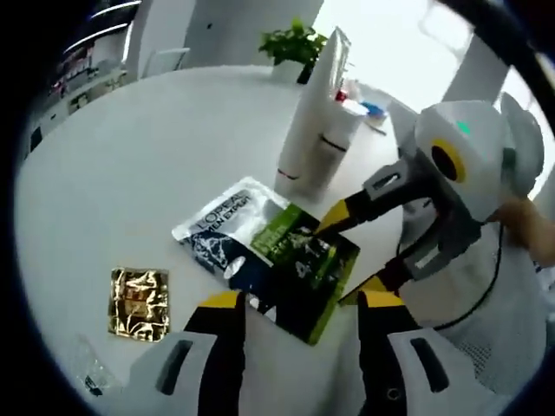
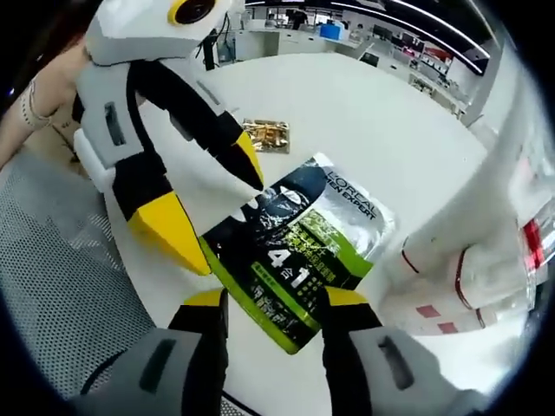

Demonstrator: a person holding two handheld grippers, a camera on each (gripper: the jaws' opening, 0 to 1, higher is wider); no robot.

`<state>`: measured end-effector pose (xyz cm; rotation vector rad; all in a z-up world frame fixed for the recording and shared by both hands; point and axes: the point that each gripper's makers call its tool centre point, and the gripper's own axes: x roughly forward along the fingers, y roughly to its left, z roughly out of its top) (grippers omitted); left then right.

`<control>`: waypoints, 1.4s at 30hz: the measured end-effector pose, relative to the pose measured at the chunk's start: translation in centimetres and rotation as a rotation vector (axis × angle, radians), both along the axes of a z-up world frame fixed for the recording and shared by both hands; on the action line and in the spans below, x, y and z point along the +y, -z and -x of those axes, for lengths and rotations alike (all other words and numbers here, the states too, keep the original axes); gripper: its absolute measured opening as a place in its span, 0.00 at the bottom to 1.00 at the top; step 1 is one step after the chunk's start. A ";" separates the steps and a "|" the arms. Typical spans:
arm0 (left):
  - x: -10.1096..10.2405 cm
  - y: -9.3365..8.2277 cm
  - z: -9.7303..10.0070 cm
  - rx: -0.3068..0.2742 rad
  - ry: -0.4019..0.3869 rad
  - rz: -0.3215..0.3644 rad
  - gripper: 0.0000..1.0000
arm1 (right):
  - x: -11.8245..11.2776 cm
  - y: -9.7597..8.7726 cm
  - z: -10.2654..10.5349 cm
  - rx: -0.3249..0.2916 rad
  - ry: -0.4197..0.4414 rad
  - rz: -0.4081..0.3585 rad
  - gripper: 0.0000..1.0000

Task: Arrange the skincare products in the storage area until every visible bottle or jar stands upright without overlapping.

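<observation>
A dark blue and green L'Oreal sachet (image 1: 269, 256) lies flat on the white round table (image 1: 156, 156). My left gripper (image 1: 299, 303) is open, and the sachet's near edge reaches in between its yellow-tipped jaws. My right gripper (image 1: 351, 256) comes in from the right, open, straddling the sachet's right edge. In the right gripper view, the sachet (image 2: 299, 251) pokes a corner between my open right gripper (image 2: 276, 303), while the left gripper (image 2: 224, 217) stands open at its left edge. Two white tubes (image 1: 316, 130) stand upright behind the sachet.
A gold foil packet (image 1: 139, 303) lies left of the sachet, also seen as the gold foil packet (image 2: 267, 134). A small clear packet (image 1: 91, 373) sits near the table edge. A potted plant (image 1: 295, 43) stands at the far side. The white tubes (image 2: 468, 269) crowd the right.
</observation>
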<state>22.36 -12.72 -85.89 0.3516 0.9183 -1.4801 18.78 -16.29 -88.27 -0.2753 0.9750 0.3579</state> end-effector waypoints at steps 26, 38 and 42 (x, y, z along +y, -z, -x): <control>-0.3 0.8 2.8 0.026 0.061 -0.022 0.53 | -1.5 -0.2 0.1 0.001 0.049 0.028 0.38; -0.5 0.7 2.8 0.005 0.055 -0.012 0.58 | -1.5 -0.1 0.1 0.002 0.047 0.031 0.37; -0.7 0.8 2.8 -0.002 0.057 -0.007 0.58 | -1.4 -0.2 0.1 0.000 0.042 0.035 0.37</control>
